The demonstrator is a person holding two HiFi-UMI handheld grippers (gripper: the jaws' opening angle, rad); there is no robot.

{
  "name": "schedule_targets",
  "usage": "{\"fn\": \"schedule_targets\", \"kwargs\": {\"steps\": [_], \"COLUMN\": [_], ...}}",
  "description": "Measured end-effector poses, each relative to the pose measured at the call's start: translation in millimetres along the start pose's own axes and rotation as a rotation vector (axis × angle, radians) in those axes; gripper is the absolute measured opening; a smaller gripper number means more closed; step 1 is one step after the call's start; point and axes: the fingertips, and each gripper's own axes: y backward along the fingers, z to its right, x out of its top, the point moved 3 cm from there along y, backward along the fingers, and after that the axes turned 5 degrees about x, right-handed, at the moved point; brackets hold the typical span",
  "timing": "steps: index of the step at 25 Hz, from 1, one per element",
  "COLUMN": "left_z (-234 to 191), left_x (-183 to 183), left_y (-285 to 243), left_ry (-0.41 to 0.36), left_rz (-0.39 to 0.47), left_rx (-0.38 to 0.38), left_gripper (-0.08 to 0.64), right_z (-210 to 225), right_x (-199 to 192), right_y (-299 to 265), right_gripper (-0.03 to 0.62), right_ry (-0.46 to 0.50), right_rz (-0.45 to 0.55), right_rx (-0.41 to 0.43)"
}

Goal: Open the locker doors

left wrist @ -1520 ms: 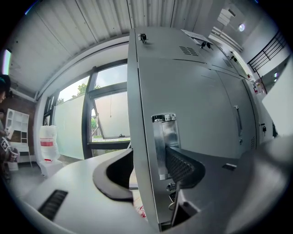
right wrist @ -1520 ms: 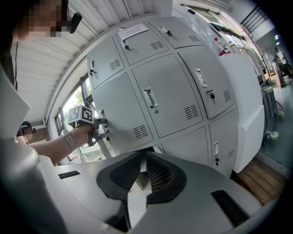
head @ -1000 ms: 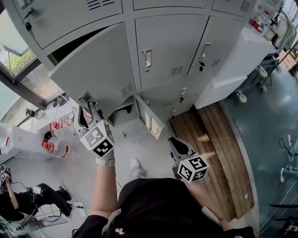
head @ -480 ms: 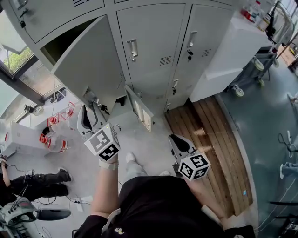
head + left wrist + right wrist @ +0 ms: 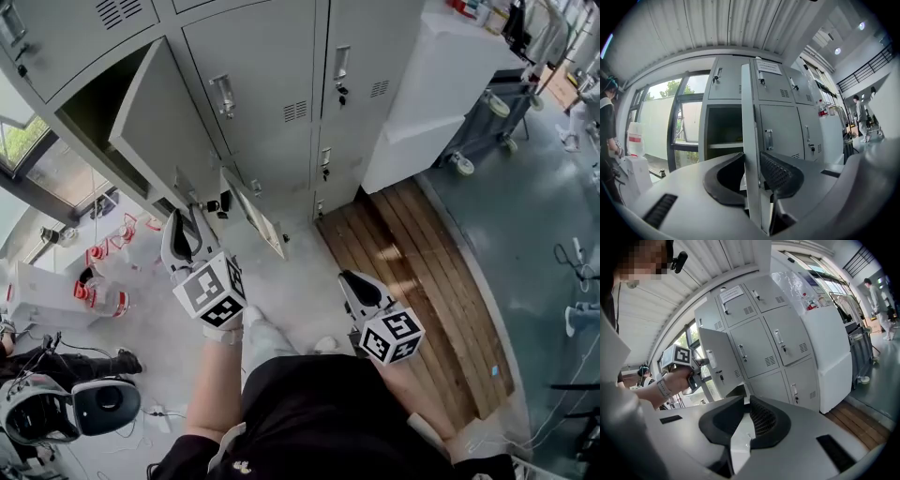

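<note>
The grey locker bank [image 5: 258, 84] fills the top of the head view. Its left middle door [image 5: 169, 122] stands swung out, and the shelf behind it shows in the left gripper view. My left gripper [image 5: 186, 220] is at that door's lower free edge. Its jaws have just been closing and now sit against both faces of the door edge [image 5: 749, 117], shut on it [image 5: 752, 168]. My right gripper [image 5: 354, 281] hangs lower right, away from the lockers. Its jaws [image 5: 746, 401] stand a narrow gap apart with nothing between them.
A small lower locker door [image 5: 251, 211] also hangs open near the floor. A white cabinet [image 5: 431, 84] adjoins the lockers on the right, with a wooden platform [image 5: 403, 272] below it. Red-capped jugs [image 5: 94, 291] and a helmeted person [image 5: 37, 412] are at left.
The left middle door has swung further out, with my left gripper travelling along at its edge. The lockers have slid up and left in the head view. The right gripper keeps its place in the picture.
</note>
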Motion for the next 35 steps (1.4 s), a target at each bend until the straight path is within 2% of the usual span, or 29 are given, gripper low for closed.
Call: {"fn": "schedule_targets", "kwargs": {"steps": [8, 21, 24, 29, 32, 35], "left_z": [58.1, 129.6, 146.1, 169.0, 186.7, 206.4], "left_x": [4.3, -7.4, -19.4, -36.8, -42.6, -48.5], "left_y": [-0.4, -5.2, 5.4, 33.8, 53.2, 70.9], "left_ry": [0.024, -0.035, -0.049, -0.049, -0.027, -0.042], "left_rz": [-0.006, -0.035, -0.053, -0.072, -0.081, -0.101], "left_rx": [-0.132, -0.416, -0.516, -0.702, -0.854, -0.994], "left_gripper": [0.110, 0.110, 0.110, 0.064, 0.037, 0.025], "right_z": [19.6, 26.7, 25.1, 14.9, 13.2, 14.4], "right_x": [-3.8, -6.4, -7.5, -12.3, -9.4, -2.7], "right_y": [42.7, 62.5, 60.2, 59.8, 62.2, 68.4], "right_gripper": [0.064, 0.064, 0.064, 0.064, 0.064, 0.064], "right_ry": [-0.045, -0.128, -0.141, -0.137, -0.121, -0.102], "right_rz": [0.054, 0.139, 0.148, 0.157, 0.164, 0.178], "right_rx": [-0.108, -0.294, -0.320, -0.352, -0.372, -0.399]}}
